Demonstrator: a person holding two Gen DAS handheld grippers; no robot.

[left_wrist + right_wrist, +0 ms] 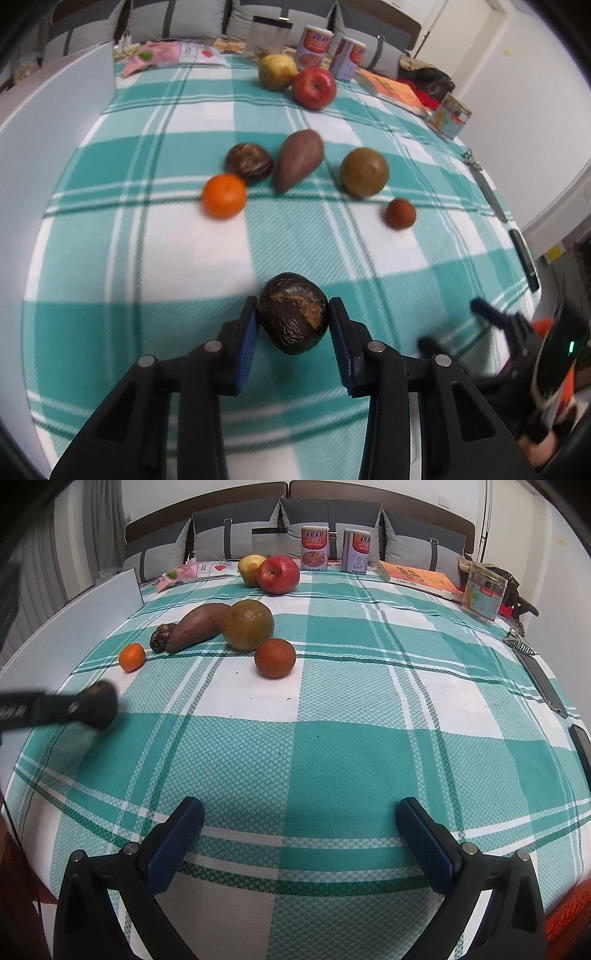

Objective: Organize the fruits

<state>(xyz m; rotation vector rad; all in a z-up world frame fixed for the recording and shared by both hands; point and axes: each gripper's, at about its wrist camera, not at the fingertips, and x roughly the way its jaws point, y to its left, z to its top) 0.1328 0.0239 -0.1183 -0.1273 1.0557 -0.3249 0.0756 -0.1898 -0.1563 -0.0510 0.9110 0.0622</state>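
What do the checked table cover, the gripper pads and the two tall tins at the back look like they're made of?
Table cover: woven cloth, matte; the weave texture shows up close.
Pads of the left gripper, shut on the dark wrinkled fruit: blue, ribbed, probably rubber or soft plastic.
Tins: likely metal or card under glossy printed labels; the look leaves it open.

Ahead of your right gripper (300,834) the checked tablecloth (351,746) lies bare up to the dark red-orange fruit (275,658). Beyond it a cluster blocks the way: the greenish-brown round fruit (248,624) just beside the sweet potato (199,626), the small orange (132,657) to the left. The right half stays open back to the book (421,578) and cans (314,548). A white board (66,627) walls the left edge.
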